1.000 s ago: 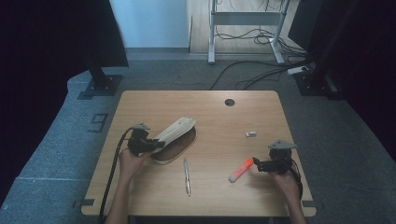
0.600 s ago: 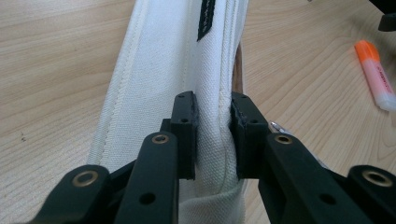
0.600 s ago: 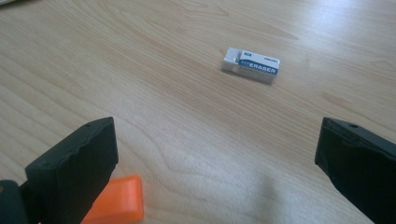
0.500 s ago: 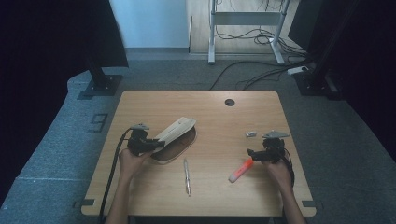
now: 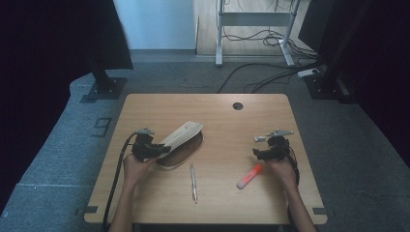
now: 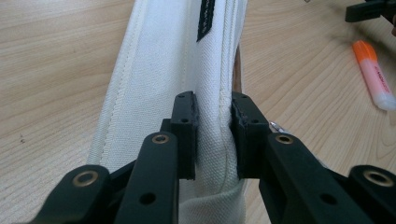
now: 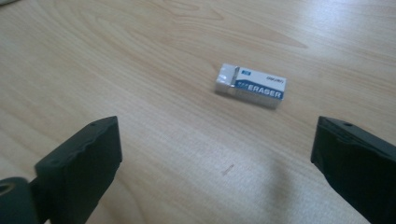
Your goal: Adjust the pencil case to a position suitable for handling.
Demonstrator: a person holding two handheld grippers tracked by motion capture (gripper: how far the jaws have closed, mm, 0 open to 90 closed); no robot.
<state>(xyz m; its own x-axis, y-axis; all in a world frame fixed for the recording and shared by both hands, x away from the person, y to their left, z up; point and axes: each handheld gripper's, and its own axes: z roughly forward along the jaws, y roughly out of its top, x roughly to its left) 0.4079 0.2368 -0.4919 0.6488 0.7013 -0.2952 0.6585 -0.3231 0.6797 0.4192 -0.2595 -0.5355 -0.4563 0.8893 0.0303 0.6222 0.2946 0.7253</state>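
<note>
One pencil case [image 6: 187, 70] clamped in the left claw [image 6: 212, 126]; the right claw [image 7: 215, 154], wide apart and just narrowing, grips nothing near one eraser [image 7: 250, 86]; one highlighter [image 5: 250, 175] and one pen [image 5: 193, 182] lie on the worktop [image 5: 232, 121].

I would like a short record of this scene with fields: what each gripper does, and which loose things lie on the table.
left gripper: shut on the edge of the white fabric pencil case, holding it open
right gripper: open, nothing between the jaws, which have just been closing a little; pointed at the eraser
eraser: white with a blue sleeve, lying flat, untouched
orange highlighter: lies near the right hand, untouched
pen: lies between the hands
table: light wood
</note>
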